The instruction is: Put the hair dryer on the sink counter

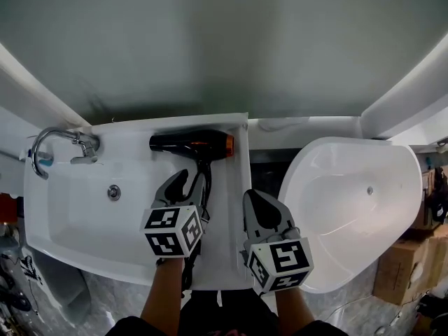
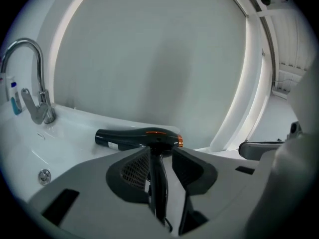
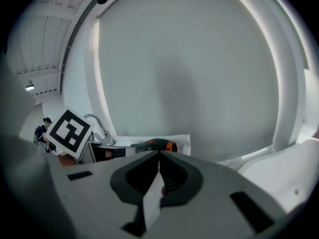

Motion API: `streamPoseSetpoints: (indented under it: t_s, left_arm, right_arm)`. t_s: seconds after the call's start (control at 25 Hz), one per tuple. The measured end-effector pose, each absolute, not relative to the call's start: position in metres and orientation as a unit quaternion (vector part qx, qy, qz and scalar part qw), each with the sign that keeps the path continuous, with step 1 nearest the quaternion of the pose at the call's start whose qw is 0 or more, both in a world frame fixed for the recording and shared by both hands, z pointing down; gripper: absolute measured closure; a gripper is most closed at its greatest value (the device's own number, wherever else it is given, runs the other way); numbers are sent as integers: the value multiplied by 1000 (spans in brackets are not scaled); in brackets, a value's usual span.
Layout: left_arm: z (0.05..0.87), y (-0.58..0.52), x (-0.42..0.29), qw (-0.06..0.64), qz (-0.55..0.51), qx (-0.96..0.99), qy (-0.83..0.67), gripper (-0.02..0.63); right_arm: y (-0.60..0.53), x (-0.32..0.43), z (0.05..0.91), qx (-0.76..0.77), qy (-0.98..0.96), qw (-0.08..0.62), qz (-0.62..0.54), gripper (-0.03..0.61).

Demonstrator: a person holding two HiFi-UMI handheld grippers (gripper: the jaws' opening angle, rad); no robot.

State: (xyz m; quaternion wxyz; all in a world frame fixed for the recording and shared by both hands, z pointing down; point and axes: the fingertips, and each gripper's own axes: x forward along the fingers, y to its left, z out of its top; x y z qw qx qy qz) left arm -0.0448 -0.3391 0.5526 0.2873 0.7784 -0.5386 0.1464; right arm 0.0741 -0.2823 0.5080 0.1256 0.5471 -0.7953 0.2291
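The black hair dryer point(image 1: 190, 144) with an orange ring lies on the white sink counter point(image 1: 232, 215) at its back right, barrel along the wall. Its handle points toward me and runs between the jaws of my left gripper point(image 1: 194, 182). In the left gripper view the hair dryer point(image 2: 137, 137) has its handle close against the left jaw, while a strip of white counter shows between it and the right jaw, so the left gripper point(image 2: 159, 153) is open around it. My right gripper point(image 1: 254, 196) hovers by the counter's right edge, shut and empty; the right gripper point(image 3: 159, 154) looks toward the dryer point(image 3: 157, 144).
A chrome faucet point(image 1: 59, 145) stands at the sink's back left, with the basin and its drain point(image 1: 114, 192) below it. A big white tub point(image 1: 350, 208) lies to the right across a dark gap. Cardboard boxes point(image 1: 402, 271) sit at far right. A grey wall rises behind.
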Motion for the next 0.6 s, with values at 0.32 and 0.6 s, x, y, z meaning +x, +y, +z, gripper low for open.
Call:
streamPoseSetpoints:
  t_s: [0.32,0.6]
  left_arm:
    - [505,-307,-73,233,132,782,-563,603]
    - [450,-278,-89,200,100,798,-559,604]
  right_arm:
    - [-257,55,470,552,-804,104,196,557]
    - [-239,43,419,570,-805,92,139,557]
